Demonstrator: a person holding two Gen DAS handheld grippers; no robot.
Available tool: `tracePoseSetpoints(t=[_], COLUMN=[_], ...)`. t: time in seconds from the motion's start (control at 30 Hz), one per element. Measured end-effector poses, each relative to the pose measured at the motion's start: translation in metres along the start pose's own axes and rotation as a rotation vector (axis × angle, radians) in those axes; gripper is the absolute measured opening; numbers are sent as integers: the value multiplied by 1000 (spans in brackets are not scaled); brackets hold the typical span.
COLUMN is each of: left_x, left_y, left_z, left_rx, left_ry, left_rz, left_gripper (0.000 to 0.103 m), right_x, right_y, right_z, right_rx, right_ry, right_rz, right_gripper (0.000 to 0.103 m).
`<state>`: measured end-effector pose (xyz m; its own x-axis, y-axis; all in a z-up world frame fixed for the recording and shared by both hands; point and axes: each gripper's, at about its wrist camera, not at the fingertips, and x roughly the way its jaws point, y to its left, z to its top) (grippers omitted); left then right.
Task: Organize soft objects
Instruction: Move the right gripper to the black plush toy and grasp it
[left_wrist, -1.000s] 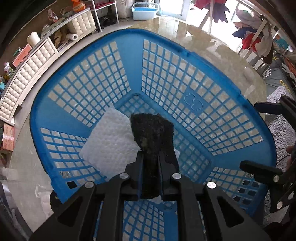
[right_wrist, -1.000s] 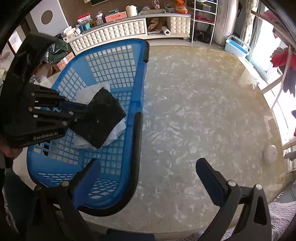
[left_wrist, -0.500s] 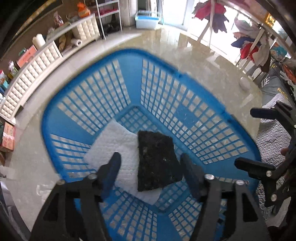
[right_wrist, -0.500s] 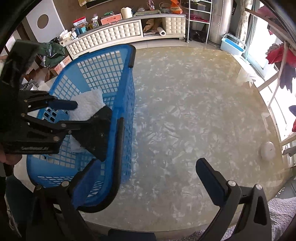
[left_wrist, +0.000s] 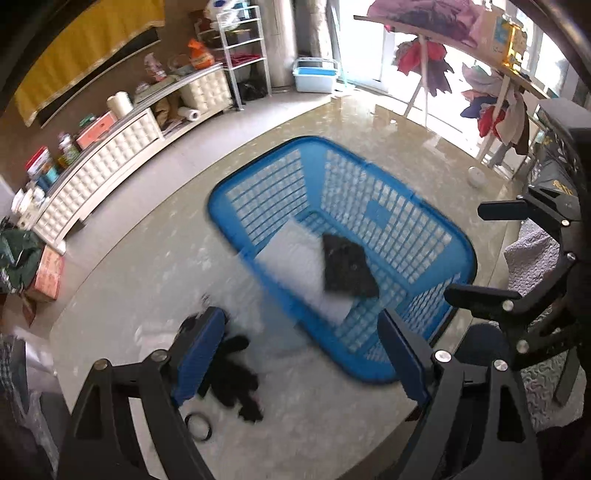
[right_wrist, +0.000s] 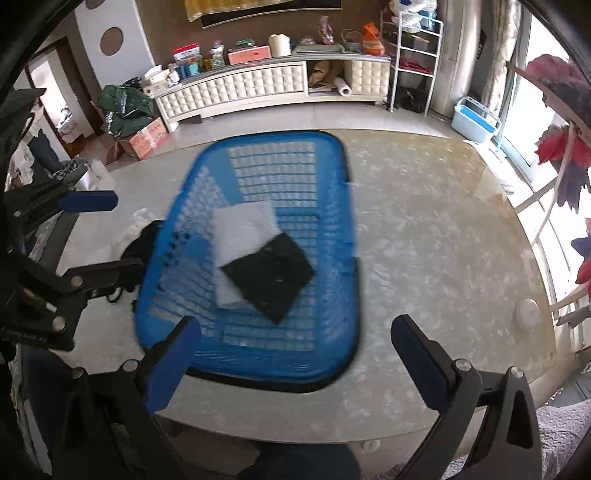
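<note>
Basket (left_wrist: 436, 229) state: blue mesh, sits on the glossy tabletop (right_wrist: 424, 221) ahead of both tools. Inside it, black folded cloth (right_wrist: 271, 275) lies partly on top of white folded cloth (right_wrist: 242, 230), both on the basket floor.

Left gripper (left_wrist: 303, 358): jaws spread wide, nothing between them. Right gripper (right_wrist: 295, 354): likewise wide apart and empty, basket's near rim just beyond its fingertips.

Remaining item: loose black garment (left_wrist: 236, 380) crumpled on the table, just ahead of the left gripper's left finger, outside the basket. Small dark ring (left_wrist: 199, 426) lies close beside it, nearer the tool.

Risks, as judged:
- Garment is unfolded and floppy; a pinch on one edge would likely leave the rest trailing, and it could snag the basket rim on the way over.
- A grab that closes too low might take the ring along with the fabric.
- Dropping the garment carelessly could shift the two stacked cloths.
- Both views are motion-blurred, so exact contact distances cannot be told.
</note>
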<state>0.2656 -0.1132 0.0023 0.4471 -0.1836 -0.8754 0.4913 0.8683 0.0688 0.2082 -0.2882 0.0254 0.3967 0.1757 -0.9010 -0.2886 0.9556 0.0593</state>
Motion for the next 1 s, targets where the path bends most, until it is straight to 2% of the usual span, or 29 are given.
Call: tracePoseSetpoints(t=[0.1, 0.17, 0.23, 0.27, 0.57, 0.83, 1.0], left_x=[-14, -22, -30, -34, -52, -52, -41], left_y=[15, 26, 36, 42, 99, 142, 161], left_z=[-23, -39, -53, -61, -124, -163, -183], left_rx=[-33, -58, -87, -104, -255, -350, -379], left_ry=[-4, -4, -3, -3, 5, 20, 33], left_rz=[17, 18, 29, 37, 62, 87, 63], left_gripper=[85, 85, 89, 92, 93, 94, 94], right_x=[-1, 1, 4, 5, 23, 59, 93], right_y=[23, 38, 53, 64, 135, 178, 198], right_z=[3, 5, 7, 7, 19, 31, 42], right_rx=[-24, -33, -47, -59, -159, -199, -195], right_ry=[-4, 1, 10, 11, -2, 59, 114], right_rz=[17, 64, 103, 108, 153, 210, 189], right_gripper=[103, 103, 103, 103, 103, 103, 103])
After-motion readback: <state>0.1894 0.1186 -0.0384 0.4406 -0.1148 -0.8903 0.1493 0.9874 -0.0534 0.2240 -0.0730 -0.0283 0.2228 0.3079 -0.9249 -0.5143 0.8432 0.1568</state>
